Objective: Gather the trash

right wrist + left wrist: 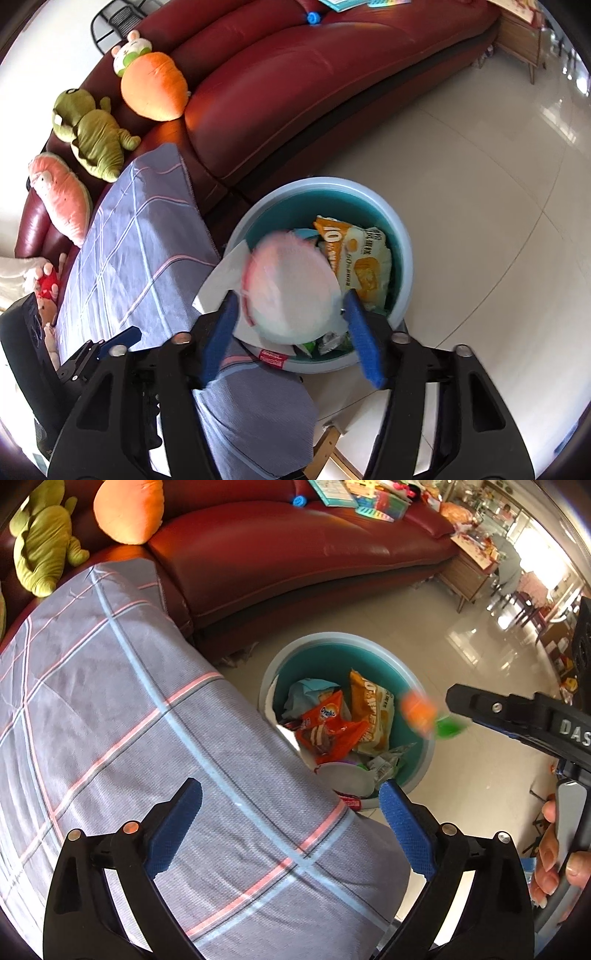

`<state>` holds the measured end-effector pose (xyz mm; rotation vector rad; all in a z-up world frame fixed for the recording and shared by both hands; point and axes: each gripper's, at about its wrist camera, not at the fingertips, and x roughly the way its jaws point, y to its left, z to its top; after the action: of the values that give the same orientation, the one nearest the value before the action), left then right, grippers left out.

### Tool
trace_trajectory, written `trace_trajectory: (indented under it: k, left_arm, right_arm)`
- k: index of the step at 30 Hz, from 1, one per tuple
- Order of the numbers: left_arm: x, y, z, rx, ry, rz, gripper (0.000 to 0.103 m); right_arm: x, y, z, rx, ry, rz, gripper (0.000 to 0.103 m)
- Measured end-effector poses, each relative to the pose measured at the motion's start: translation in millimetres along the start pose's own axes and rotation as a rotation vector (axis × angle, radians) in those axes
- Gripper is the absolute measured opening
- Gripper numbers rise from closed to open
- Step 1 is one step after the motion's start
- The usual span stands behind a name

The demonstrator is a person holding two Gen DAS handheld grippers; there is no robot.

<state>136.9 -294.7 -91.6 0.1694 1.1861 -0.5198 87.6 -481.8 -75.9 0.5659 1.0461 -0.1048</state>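
Observation:
A light blue bin (421, 764) with a teal inside stands on the floor beside the cloth-covered table; it also shows in the right wrist view (402, 236). It holds snack bags (332, 727), a yellow bag (364, 266) and a white lid. My right gripper (291, 332) is open above the bin; a blurred white round piece of trash (291, 291) is between its fingers, seemingly falling. In the left wrist view the right gripper (458, 709) shows with a blurred orange and green object (421, 716) at its tip. My left gripper (291, 823) is open and empty over the cloth.
A grey plaid cloth (129, 720) covers the table next to the bin. A red leather sofa (295, 92) behind holds a carrot plush (155, 88), a green frog plush (92, 133) and papers. Glossy tile floor (498, 221) lies to the right.

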Motion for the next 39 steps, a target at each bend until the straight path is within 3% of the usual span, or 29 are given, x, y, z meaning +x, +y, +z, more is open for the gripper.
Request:
trace_trajectory:
  k: [7, 17, 28, 39]
  left_arm:
    - [-3.9, 8.4, -4.5, -0.023, -0.002, -0.013, 0.097]
    - [-23.6, 9.7, -17.0, -0.034, -0.021, -0.017, 0.097]
    - [-59.5, 11.8, -42.3, -0.042, -0.07, 0.021, 0.099]
    - [-83.6, 23.5, -73.5, -0.077, -0.077, 0.051, 0.099]
  right_arm:
    - [-3.7, 3.0, -3.8, 0.002, 0.003, -0.014, 0.077]
    - [-28.9, 6.3, -19.6, -0.034, -0.022, -0.071, 0.093]
    - [-63.2, 13.8, -48.8, -0.075, -0.061, -0.146, 0.094]
    - [-85.0, 27.6, -82.1, -0.146, -0.08, -0.164, 0.096]
